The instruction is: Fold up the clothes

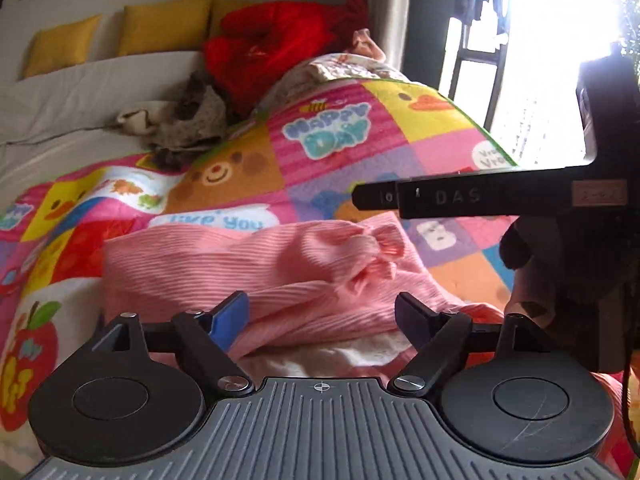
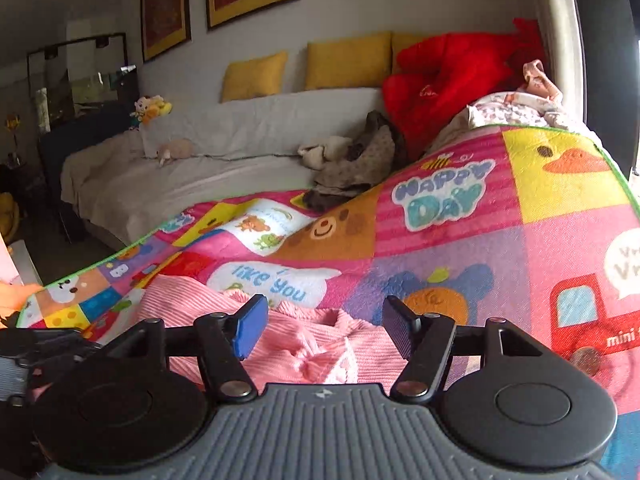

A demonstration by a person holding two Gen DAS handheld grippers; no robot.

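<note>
A pink ribbed garment (image 1: 280, 264) with a small bow lies crumpled on a colourful patchwork blanket (image 1: 340, 136). My left gripper (image 1: 322, 316) hovers just over its near folds, jaws wide open, the pads clear of the cloth. The right wrist view shows the same garment (image 2: 320, 344) below my right gripper (image 2: 326, 328), which is also open with nothing pinched. The right tool's black frame (image 1: 600, 160) and a hand stand at the right of the left wrist view.
At the back, a pile of brown clothes (image 2: 360, 160) lies on a pale bed (image 2: 200, 152), along with a red cushion (image 2: 448, 76) and yellow pillows (image 2: 348, 60). A floral garment (image 2: 512, 108) lies past the blanket. A bright window (image 1: 560, 40) is on the right.
</note>
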